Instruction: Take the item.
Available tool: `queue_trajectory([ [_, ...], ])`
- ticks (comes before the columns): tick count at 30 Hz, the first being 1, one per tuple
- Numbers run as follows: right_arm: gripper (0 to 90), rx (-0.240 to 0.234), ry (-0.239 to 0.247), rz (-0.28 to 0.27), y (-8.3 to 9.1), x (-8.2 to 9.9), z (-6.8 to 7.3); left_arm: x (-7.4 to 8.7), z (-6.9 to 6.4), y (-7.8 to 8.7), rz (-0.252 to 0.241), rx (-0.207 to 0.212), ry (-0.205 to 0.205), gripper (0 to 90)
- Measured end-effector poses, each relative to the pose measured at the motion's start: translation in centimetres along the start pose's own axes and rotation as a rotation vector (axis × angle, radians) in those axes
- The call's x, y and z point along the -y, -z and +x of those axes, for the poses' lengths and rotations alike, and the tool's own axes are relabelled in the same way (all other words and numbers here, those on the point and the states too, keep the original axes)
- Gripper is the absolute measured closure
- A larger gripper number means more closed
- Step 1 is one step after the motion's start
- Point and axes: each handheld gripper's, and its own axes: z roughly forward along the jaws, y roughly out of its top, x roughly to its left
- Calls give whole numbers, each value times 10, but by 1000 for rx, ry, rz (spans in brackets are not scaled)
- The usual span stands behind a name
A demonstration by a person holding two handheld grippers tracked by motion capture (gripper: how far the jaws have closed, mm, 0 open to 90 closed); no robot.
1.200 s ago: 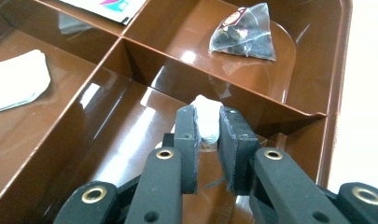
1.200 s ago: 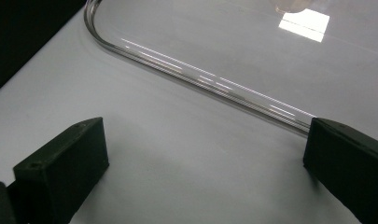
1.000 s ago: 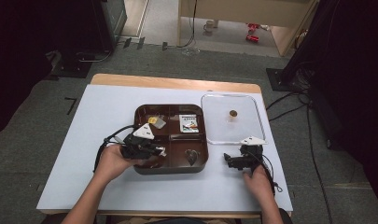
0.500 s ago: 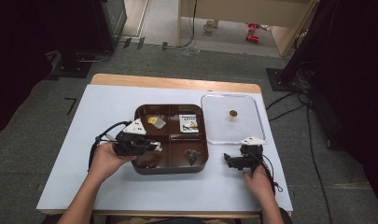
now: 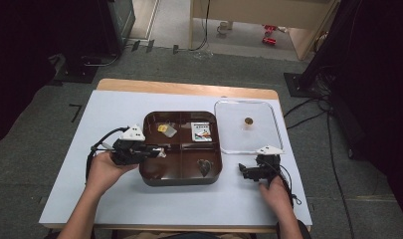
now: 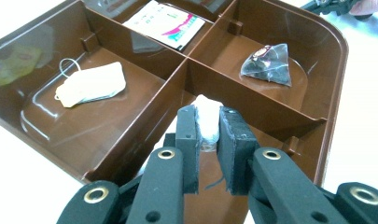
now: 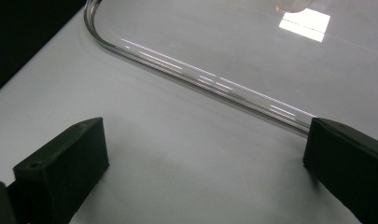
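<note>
My left gripper (image 6: 209,140) is clenched on a small white soft packet (image 6: 206,122), held above the near left compartment of the brown four-compartment plastic tray (image 6: 338,56). I judge the packet light, limp and easily crushed, so a gentle pinch across its middle suits it. A white tagged tea bag (image 6: 91,84) lies in the tray's far left compartment. My right gripper (image 7: 200,163) rests spread wide and empty, just right of the tray beside the clear plastic lid (image 7: 224,42).

Glossy brown plastic tray (image 6: 333,60); clear, probably plastic lid (image 7: 252,42).
</note>
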Motion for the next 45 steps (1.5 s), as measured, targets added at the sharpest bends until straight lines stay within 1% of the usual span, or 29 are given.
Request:
queue_trajectory([
  [4,0,0,0,0,0,0,0,1,3,6,-10,-12,13,797],
  [7,0,0,0,0,0,0,0,2,6,11,-15,-18,15,797],
  [9,0,0,0,0,0,0,0,3,8,14,-28,-17,25,798],
  [12,0,0,0,0,0,0,0,5,12,21,-38,-27,37,800],
  [20,0,-1,0,0,0,0,0,7,16,32,-56,-46,51,803],
  [27,0,0,1,-1,0,0,0,11,21,41,-79,-62,75,804],
  [35,0,0,1,-1,0,0,0,16,29,53,-102,-94,106,805],
  [39,0,0,1,-1,0,0,0,20,34,57,-94,-121,122,805],
  [41,0,0,1,-1,0,0,0,22,37,58,-95,-127,135,805],
  [45,0,0,1,-1,0,0,0,27,43,60,-92,-153,158,805],
])
